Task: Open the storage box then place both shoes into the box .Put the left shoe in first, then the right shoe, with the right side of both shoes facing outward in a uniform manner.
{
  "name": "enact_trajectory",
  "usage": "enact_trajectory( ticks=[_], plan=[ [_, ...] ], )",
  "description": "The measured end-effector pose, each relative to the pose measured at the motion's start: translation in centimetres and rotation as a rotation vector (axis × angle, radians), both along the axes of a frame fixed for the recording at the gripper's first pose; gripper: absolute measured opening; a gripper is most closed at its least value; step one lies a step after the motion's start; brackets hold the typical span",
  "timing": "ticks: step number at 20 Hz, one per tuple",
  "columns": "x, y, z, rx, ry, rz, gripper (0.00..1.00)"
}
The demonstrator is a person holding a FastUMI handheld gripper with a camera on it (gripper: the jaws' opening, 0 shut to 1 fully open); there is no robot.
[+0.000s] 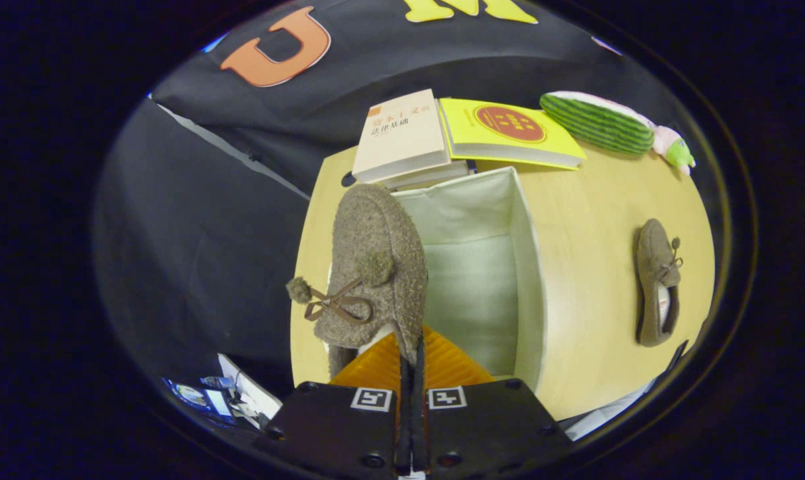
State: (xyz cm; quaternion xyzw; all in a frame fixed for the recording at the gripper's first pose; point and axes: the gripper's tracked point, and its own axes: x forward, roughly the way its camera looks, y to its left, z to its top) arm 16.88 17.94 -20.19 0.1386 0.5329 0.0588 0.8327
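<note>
Two books (402, 137) beyond box (529, 267), jaws pinching shoe (376, 267).

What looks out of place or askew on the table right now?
Nothing is spilled or damaged. The open storage box sits square. One shoe hangs in the shut gripper above its left edge; the other shoe lies flat beside it.

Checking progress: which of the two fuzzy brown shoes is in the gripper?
The fuzzy brown shoe above the open white box, pinched by the gripper; the other shoe lies on the table.

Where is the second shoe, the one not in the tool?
In the gripper view, the second shoe lies on the table, right of the open storage box, well apart from it.
</note>
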Motion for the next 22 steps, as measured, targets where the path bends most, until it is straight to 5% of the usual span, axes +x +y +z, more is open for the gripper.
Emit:
enact_trajectory(
  ticks=[6, 9, 13, 22],
  plan=[
    [0.3, 1.1, -1.9, -0.003, 0.002, 0.015, 0.09],
    [0.3, 1.6, -1.5, 0.036, -0.038, 0.033, 0.21],
    [0.0, 0.0, 0.2, -0.032, -0.118, 0.084, 1.00],
    [-2.4, -6.2, 3.1, -0.148, -0.156, 0.079, 1.00]
  ],
)
